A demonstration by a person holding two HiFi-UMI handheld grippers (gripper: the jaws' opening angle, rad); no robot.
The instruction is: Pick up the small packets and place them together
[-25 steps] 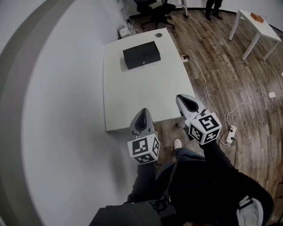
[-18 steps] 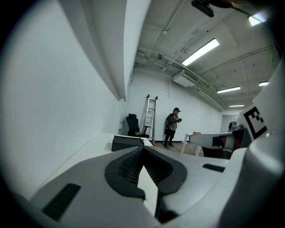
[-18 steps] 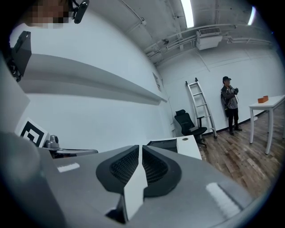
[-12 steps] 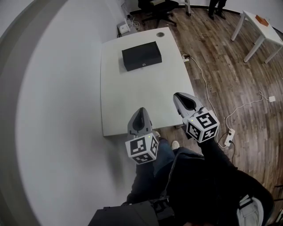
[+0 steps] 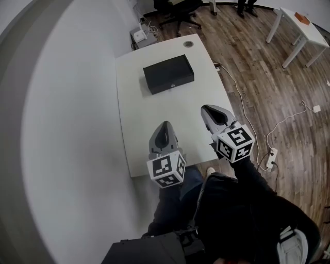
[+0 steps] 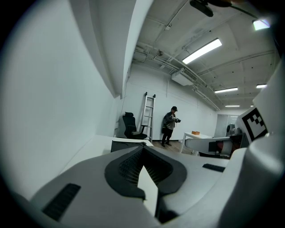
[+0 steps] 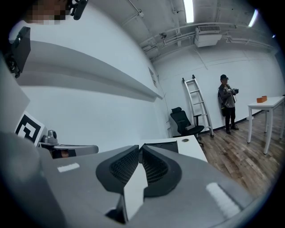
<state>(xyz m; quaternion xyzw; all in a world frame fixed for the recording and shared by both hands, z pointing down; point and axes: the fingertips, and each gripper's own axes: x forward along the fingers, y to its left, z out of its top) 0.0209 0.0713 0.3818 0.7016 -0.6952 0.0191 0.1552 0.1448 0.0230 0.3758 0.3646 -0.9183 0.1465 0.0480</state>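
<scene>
No small packets show in any view. A white table [image 5: 154,124] stands along the wall, and a black box [image 5: 168,75] lies on its far half. My left gripper [image 5: 164,125] hovers over the table's near edge, shut and with nothing between the jaws. My right gripper [image 5: 207,109] is held over the near right edge, also shut and holding nothing. In the left gripper view the left gripper [image 6: 143,148] has its jaw tips together, with the black box [image 6: 127,143] beyond. The right gripper view shows the right gripper [image 7: 140,147] the same way, with the black box [image 7: 162,146] ahead.
A grey-white wall runs along the table's left side. An office chair [image 5: 175,7] stands past the far end. A cable and a power strip [image 5: 269,158] lie on the wooden floor to the right. A second white table [image 5: 299,26] is at far right. A person [image 7: 228,103] stands by a ladder [image 7: 196,102].
The table has come nearer in the head view. Both grippers, earlier at or short of its near edge, now hang over the tabletop. Their jaws look the same.
</scene>
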